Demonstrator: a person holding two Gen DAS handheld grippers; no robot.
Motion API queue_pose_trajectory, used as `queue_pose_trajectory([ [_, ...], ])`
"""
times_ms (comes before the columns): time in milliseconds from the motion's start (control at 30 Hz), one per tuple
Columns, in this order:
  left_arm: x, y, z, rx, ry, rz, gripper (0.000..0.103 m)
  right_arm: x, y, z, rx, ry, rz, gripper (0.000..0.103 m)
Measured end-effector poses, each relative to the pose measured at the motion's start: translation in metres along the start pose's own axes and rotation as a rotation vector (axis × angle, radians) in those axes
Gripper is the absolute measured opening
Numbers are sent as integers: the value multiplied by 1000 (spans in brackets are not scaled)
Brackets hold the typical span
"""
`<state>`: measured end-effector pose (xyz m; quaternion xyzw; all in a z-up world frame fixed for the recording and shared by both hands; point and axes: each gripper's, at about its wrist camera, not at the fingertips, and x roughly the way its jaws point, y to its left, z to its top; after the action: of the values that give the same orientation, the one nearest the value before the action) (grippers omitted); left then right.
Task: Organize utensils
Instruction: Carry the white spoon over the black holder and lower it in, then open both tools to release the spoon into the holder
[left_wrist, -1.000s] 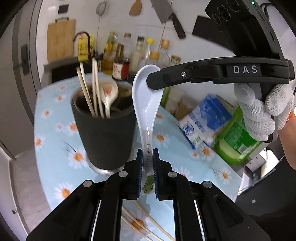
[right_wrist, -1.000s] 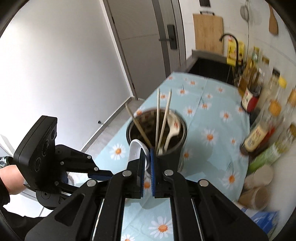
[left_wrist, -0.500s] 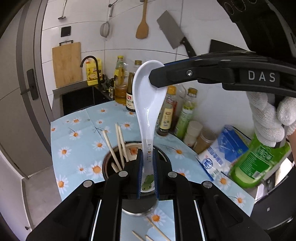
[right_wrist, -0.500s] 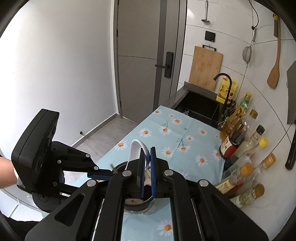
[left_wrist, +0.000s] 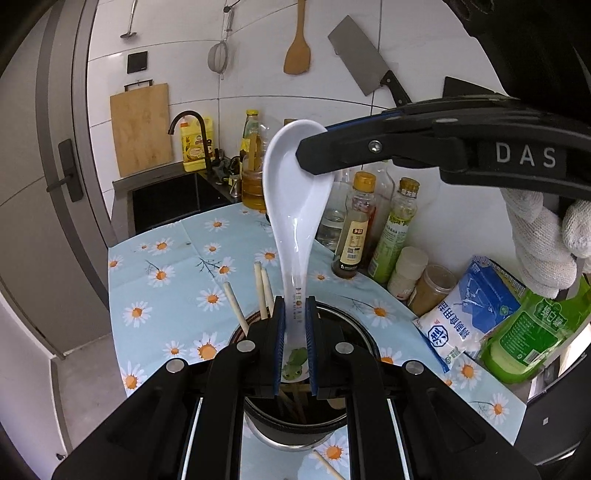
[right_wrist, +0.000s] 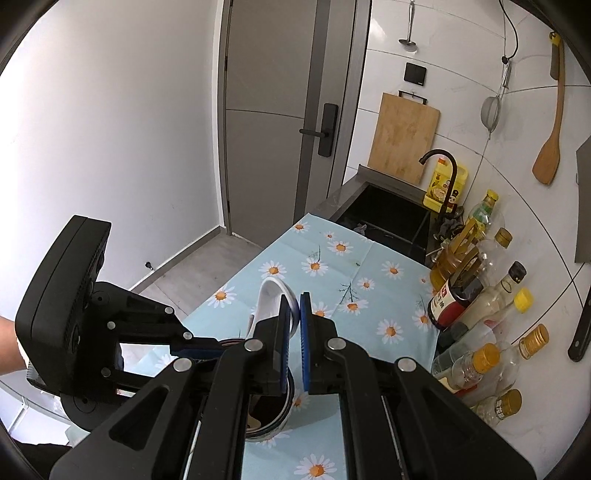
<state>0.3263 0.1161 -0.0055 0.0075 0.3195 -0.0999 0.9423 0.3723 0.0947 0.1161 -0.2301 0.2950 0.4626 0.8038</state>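
A white ceramic spoon (left_wrist: 295, 206) stands upright in the air. My left gripper (left_wrist: 294, 308) is shut on its handle, just above a green frog print. My right gripper (right_wrist: 294, 302) is shut on the rim of the spoon's bowl (right_wrist: 267, 299); in the left wrist view its black finger (left_wrist: 369, 153) reaches in from the right, held by a white-gloved hand (left_wrist: 546, 243). Directly beneath the spoon is a black utensil holder (left_wrist: 360, 338) with chopsticks (left_wrist: 260, 291) standing in it. The left gripper's fingers (right_wrist: 199, 347) show at the right wrist view's lower left.
The daisy-print tablecloth (left_wrist: 166, 280) ends at a black sink (right_wrist: 388, 218) with a tap. Oil and sauce bottles (right_wrist: 476, 295) line the wall. A salt bag (left_wrist: 469, 314) and a green pouch (left_wrist: 535, 332) lie to the right. A loose chopstick (left_wrist: 327, 467) lies near the holder.
Both grippers rose together with the spoon and moved over the holder. The holder, earlier to the left of the spoon, now sits directly under it.
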Motion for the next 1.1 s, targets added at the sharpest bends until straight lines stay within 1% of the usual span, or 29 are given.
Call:
queue_pose_trajectory([
  [67,1,-3,1,16,-1,14,10,-1,0,-1,-7,-2,-4,6],
  [333,9,-13,-2,42,23,27,11,0,-3,-8,-5,12,-14,6],
  [533,15,-17,-6,37,42,40,13,3,-1,-14,-8,24,-1,6],
  [567,16,-16,-6,32,45,41,21,4,0,-15,-12,28,3,6],
  [633,15,-15,-6,20,41,44,32,7,2,-18,-17,34,2,6],
  [800,12,-13,-5,6,36,51,33,13,-2,-23,6,49,12,6],
  [900,10,-12,-5,-2,30,51,33,17,-4,-27,23,64,37,9],
  [967,9,-11,-5,-5,26,47,33,18,-3,-29,27,72,42,18],
  [1000,7,-11,-5,-7,24,43,33,19,-4,-30,34,73,48,20],
  [1067,5,-12,-4,-5,19,38,33,19,-6,-31,59,79,64,30],
  [1100,3,-13,-4,-4,17,37,33,19,-7,-32,71,81,72,30],
])
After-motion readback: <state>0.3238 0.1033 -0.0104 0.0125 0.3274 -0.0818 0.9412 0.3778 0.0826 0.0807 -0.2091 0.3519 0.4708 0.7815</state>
